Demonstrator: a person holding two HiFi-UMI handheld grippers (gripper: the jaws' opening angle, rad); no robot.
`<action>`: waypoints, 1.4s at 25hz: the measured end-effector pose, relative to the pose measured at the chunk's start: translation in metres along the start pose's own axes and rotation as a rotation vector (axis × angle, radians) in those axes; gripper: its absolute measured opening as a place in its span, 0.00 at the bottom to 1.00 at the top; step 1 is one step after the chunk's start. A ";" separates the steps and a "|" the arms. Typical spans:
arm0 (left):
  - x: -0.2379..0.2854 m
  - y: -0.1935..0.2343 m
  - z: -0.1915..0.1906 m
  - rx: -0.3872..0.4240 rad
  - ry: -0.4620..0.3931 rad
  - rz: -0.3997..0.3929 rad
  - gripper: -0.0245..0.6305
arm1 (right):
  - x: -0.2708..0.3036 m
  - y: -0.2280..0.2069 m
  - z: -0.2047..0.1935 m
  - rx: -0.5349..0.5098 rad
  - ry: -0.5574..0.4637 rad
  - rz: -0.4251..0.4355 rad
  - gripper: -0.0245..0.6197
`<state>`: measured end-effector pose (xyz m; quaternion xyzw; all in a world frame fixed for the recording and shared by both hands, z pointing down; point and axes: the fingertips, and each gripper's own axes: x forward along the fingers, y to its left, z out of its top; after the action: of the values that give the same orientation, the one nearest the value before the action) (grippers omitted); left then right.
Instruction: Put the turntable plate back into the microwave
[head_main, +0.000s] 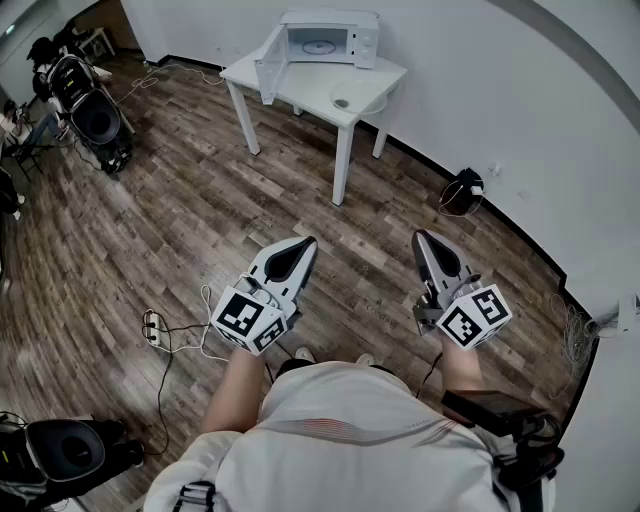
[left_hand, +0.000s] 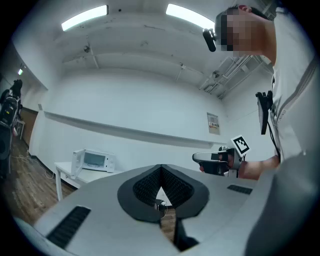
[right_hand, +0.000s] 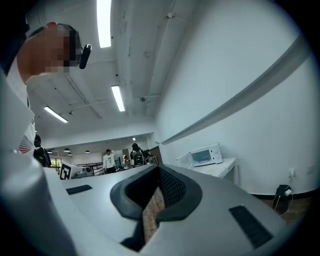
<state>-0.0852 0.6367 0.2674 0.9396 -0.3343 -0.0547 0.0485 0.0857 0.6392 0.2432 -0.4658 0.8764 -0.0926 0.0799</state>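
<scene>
Round clear glass turntable plate (head_main: 345, 101): lies flat on the small white surface (head_main: 300, 88), at 6 o'clock of the white microwave oven (head_main: 335, 35) and outside its cavity. The oven door (head_main: 268, 65) stands swung open at 8 o'clock of the oven. The surface sits at 12 o'clock of the person, against the white wall, well apart from both tools. Over the wood-plank floor (head_main: 200, 200), held level: left tongs (head_main: 306, 244), tips together, empty; right tongs (head_main: 420, 238), tips together, empty, at 3 o'clock of the left pair. White power strip (head_main: 150, 327): on the floor at 9 o'clock of the left tongs.
</scene>
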 end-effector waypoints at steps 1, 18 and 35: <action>-0.003 0.004 -0.001 0.000 -0.003 -0.001 0.05 | 0.004 0.003 -0.002 0.000 0.000 0.002 0.04; -0.028 0.092 -0.019 -0.032 0.020 -0.038 0.05 | 0.077 0.027 -0.038 0.017 0.022 -0.055 0.04; 0.099 0.160 -0.018 -0.010 0.043 -0.029 0.05 | 0.162 -0.092 -0.023 0.055 0.006 -0.027 0.04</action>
<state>-0.1064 0.4511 0.2990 0.9451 -0.3191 -0.0368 0.0596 0.0643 0.4557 0.2786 -0.4750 0.8673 -0.1190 0.0889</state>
